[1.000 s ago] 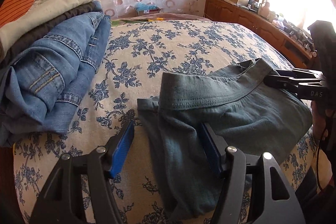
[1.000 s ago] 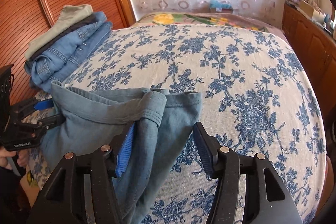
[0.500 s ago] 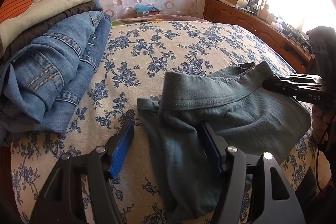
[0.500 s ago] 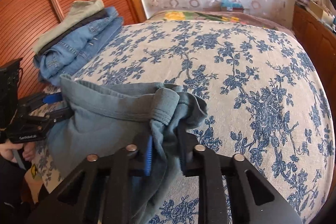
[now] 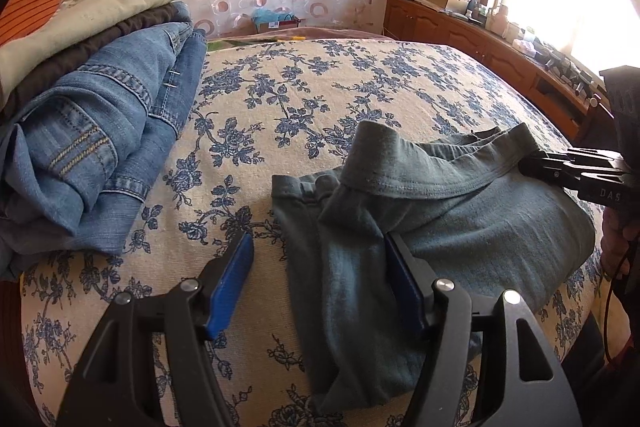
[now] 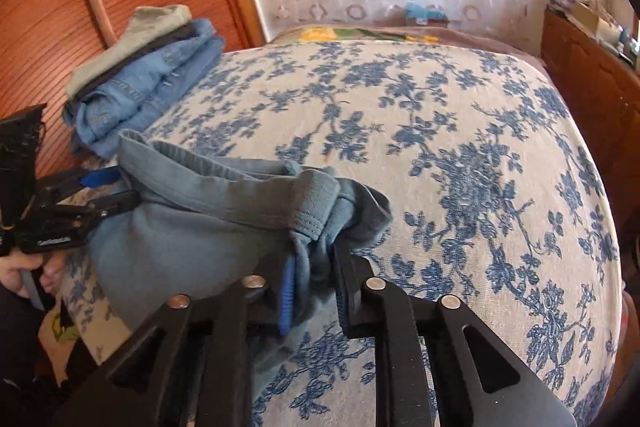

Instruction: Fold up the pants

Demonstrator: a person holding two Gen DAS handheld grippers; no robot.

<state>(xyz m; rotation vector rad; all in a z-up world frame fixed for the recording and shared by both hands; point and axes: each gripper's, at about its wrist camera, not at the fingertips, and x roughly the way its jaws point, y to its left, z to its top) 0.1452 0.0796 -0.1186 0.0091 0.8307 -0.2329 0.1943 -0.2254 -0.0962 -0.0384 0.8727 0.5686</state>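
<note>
- The pants [image 5: 460,211] lie on the bed [image 5: 320,87] at its near edge.
- Seen from the left wrist, a stack of folded clothes [image 5: 100,115] sits on the bed to the left of the pants, a little farther back.
- The left tool [image 5: 320,279] is at the pants' left end, one finger on the bedcover beside them.
- The right tool [image 6: 314,277] is at the pants' right end, cloth between its fingers.
- A cabinet [image 5: 480,43] stands right of the pants, past the bed's side.

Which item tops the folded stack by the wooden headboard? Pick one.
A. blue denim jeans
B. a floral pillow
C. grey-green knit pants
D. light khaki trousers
D: the light khaki trousers lie on top, over a dark garment and the blue denim jeans.
</note>
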